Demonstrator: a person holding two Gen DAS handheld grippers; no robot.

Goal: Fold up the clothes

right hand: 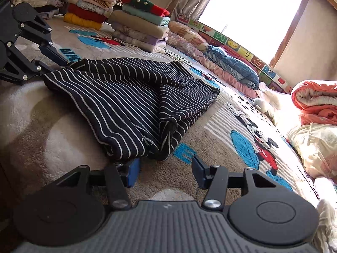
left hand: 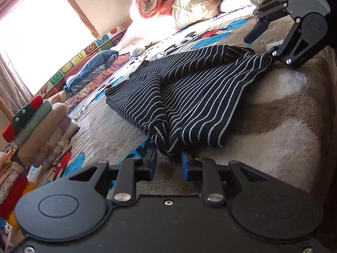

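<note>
A black garment with thin white stripes lies partly folded on the carpet, also in the right wrist view. My left gripper is open, its blue fingertips just short of the garment's near bunched corner. Seen from the right wrist, the left gripper sits at the garment's far left corner. My right gripper is open at the garment's near edge. In the left wrist view the right gripper is open at the garment's far right corner.
The patterned cartoon carpet covers the floor. Stacks of folded clothes stand at the back left in the right wrist view. Rolled quilts and pillows lie along the wall under the window.
</note>
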